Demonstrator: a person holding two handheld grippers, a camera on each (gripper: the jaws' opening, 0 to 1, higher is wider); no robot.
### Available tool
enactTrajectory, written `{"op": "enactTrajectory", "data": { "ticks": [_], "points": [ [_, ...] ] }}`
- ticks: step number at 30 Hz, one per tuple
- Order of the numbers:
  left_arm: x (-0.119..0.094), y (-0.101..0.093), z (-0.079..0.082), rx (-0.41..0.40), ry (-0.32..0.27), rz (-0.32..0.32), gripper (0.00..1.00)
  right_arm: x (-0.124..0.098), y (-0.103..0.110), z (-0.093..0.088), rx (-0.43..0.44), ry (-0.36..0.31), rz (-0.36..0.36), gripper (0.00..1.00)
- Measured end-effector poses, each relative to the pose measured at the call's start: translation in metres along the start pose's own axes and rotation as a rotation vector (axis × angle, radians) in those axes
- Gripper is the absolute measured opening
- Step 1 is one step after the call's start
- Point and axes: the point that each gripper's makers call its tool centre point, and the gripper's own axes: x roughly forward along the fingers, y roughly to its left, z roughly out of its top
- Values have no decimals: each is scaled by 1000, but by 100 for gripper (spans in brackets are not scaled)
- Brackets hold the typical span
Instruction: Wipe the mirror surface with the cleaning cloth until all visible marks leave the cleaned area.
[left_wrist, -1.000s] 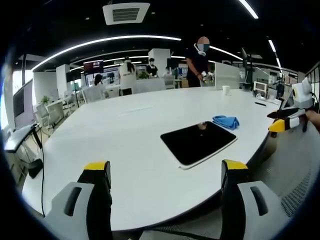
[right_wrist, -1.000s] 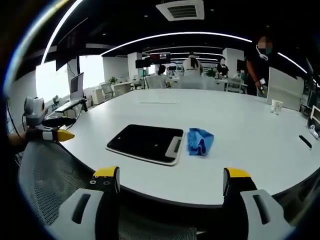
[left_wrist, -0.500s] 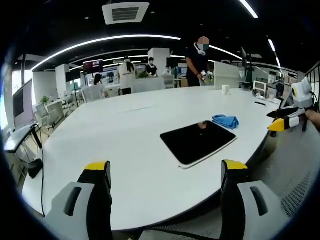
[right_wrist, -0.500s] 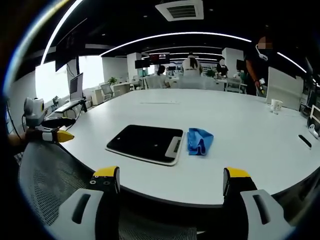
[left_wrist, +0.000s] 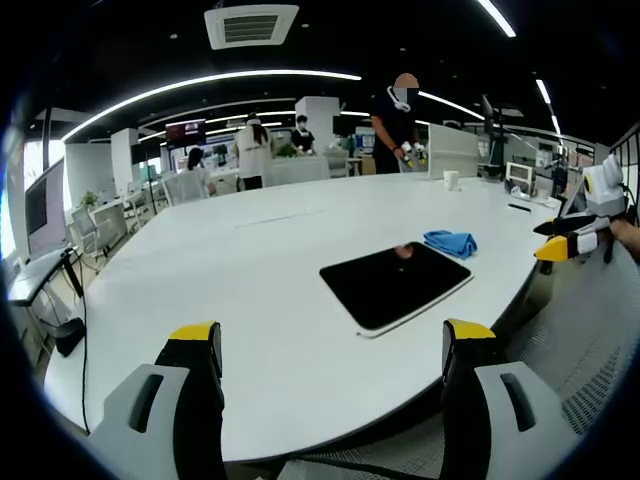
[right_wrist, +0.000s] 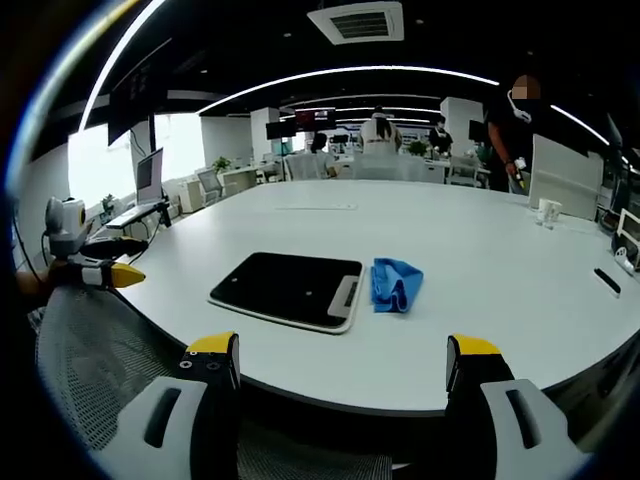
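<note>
A dark rectangular mirror (left_wrist: 393, 282) (right_wrist: 288, 287) with a white rim lies flat on the big white table (left_wrist: 230, 290) (right_wrist: 470, 270). A crumpled blue cleaning cloth (left_wrist: 451, 242) (right_wrist: 396, 285) sits on the table right beside the mirror's short edge. My left gripper (left_wrist: 330, 345) is open, held back from the table's near edge, nothing between its jaws. My right gripper (right_wrist: 335, 360) is open too, off the table's edge, with the mirror and cloth ahead of it. The right gripper (left_wrist: 570, 240) comes into the left gripper view at the right; the left gripper (right_wrist: 100, 270) appears at the left of the right gripper view.
A mesh chair back (right_wrist: 110, 370) stands below the table edge near me. A white cup (left_wrist: 452, 180) (right_wrist: 545, 210) and a small dark object (right_wrist: 608, 282) rest on the far part of the table. People (left_wrist: 398, 125) stand beyond it among desks and monitors.
None of the things moved. The right gripper view has drifted slightly; mirror and cloth sit a little lower and further left in it.
</note>
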Motion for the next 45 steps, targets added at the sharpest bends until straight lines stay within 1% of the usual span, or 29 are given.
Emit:
{"op": "enactTrajectory", "data": {
  "ticks": [6,13,20,22,23,25,26,28,29,30,31,33,34,36,40,45],
  "points": [
    [0,-1,0,-2,1,-4,88,1,-4,0,16,-6,-8,83],
    [0,0,0,-2,0,-1,88,2,-2,-5,8,22,11,83],
    [-1,0,0,-3,-2,-1,88,2,-1,-5,4,26,14,83],
    [-1,0,0,-3,-1,-2,88,1,-1,1,0,-4,13,79],
    [-1,0,0,-3,0,-3,88,0,0,1,0,-3,17,77],
    [-1,0,0,-4,0,-4,88,0,1,-2,2,23,24,73],
    [-1,0,0,-4,-1,-4,88,0,-1,-1,11,20,23,72],
    [-1,0,1,-5,-3,-4,88,-2,-2,3,57,0,28,70],
    [-1,0,1,-5,-5,-4,88,-2,-5,4,61,4,30,69],
    [-1,0,1,-5,-6,-4,88,-2,-7,4,54,6,27,68],
    [-1,0,1,-5,-7,-3,88,-3,-6,5,25,14,25,66],
    [0,0,2,-6,-11,-1,89,0,-9,8,-2,24,28,62],
    [0,0,2,-6,-12,0,89,1,-10,9,-7,27,33,60],
    [0,0,2,-6,-13,0,89,5,-13,13,-10,35,40,53],
    [0,0,3,-7,-16,-1,89,17,-20,18,-14,42,42,46],
    [0,0,4,-8,-18,-1,89,28,-20,16,-28,66,48,44]
  ]
}}
